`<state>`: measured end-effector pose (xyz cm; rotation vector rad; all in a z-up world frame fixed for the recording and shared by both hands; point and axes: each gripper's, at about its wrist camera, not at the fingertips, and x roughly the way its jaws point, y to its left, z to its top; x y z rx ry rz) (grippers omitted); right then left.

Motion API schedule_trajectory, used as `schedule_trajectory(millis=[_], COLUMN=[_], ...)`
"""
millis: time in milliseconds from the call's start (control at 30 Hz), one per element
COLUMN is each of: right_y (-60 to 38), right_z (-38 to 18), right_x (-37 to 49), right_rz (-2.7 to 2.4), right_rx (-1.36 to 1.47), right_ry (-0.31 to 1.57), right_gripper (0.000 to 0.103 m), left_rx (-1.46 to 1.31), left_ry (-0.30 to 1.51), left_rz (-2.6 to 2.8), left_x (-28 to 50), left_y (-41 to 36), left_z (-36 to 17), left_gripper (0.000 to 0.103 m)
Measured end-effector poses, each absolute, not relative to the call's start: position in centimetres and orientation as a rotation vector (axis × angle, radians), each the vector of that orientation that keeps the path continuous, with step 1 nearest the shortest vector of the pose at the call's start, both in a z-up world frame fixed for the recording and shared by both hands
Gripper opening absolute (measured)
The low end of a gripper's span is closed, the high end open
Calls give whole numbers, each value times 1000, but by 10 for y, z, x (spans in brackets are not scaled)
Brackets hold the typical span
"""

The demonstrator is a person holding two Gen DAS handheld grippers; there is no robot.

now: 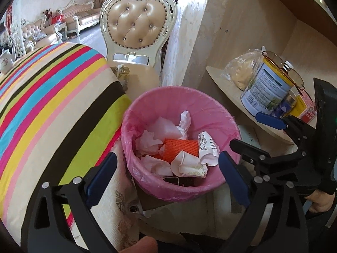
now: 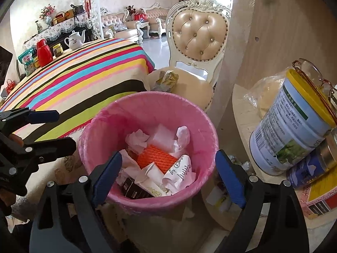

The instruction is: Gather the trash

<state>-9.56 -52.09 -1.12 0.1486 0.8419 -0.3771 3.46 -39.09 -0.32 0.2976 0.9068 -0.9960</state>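
Above the pink-lined bin [image 1: 181,113], both the left gripper [image 1: 167,169] and right gripper [image 2: 168,168] stood spread and empty. Its crumpled paper cups [image 1: 189,164] and tissues [image 2: 137,139] looked light and crushable, likely best pinched at a fold.

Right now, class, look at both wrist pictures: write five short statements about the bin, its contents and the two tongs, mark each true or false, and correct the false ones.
1. The bin has a pink liner. True.
2. An orange foam net lies among the crumpled paper in the bin. True.
3. The right tongs grip a paper cup. False: their jaws stand open and empty above the bin.
4. The left tongs are shut. False: they are open, with nothing between them.
5. A pair of glasses rests on the yellow-lidded tin on the shelf. True.
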Motion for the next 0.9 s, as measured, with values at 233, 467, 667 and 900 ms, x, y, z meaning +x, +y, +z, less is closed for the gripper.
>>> schedule_trajectory(millis=[233,467,667,900], right_y=[-523,-523,-524,-523], right_z=[-12,-12,-12,-12], right_x=[-95,-95,-95,-95], right_rz=[-381,-379,-377,-377], right_rx=[153,150,148,149], right_ry=[845,845,847,848], right_gripper=[84,84,84,84], left_rx=[313,318,319,323], left_ry=[887,884,884,885], left_rz=[-983,-982,-985,-990], left_x=[32,31,30,29], left_y=[-394,-394,-395,-396], left_z=[-1,-1,-2,-2], left_gripper=[95,95,95,95])
